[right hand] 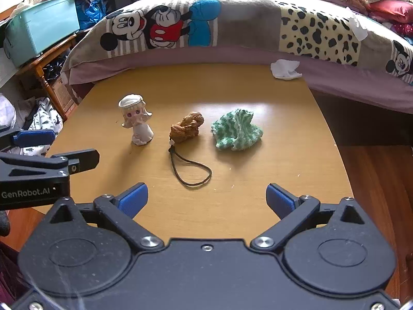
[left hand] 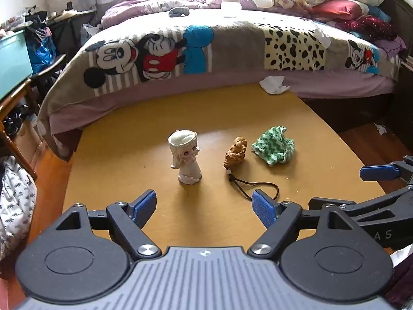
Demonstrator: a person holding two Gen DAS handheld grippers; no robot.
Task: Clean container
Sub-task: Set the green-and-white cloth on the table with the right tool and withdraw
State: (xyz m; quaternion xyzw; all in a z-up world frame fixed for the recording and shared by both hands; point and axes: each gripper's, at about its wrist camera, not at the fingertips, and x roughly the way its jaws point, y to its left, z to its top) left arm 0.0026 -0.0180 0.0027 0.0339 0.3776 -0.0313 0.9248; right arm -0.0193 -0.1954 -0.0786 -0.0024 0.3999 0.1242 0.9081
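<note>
A white doll-shaped container [left hand: 185, 159] with a hollow open head stands upright on the yellow-brown table [left hand: 129, 155]; it also shows in the right wrist view [right hand: 137, 122]. A crumpled green-and-white knitted cloth [left hand: 274, 146] lies to its right, also seen in the right wrist view [right hand: 236, 130]. My left gripper [left hand: 205, 208] is open and empty, just short of the container. My right gripper [right hand: 207, 200] is open and empty, short of the cloth and the carved charm.
A brown carved charm [left hand: 236, 152] with a dark cord loop lies between container and cloth, also in the right wrist view [right hand: 187, 126]. A crumpled white tissue [left hand: 273, 84] sits at the table's far edge. A bed with a Mickey blanket [left hand: 155, 56] borders the table behind.
</note>
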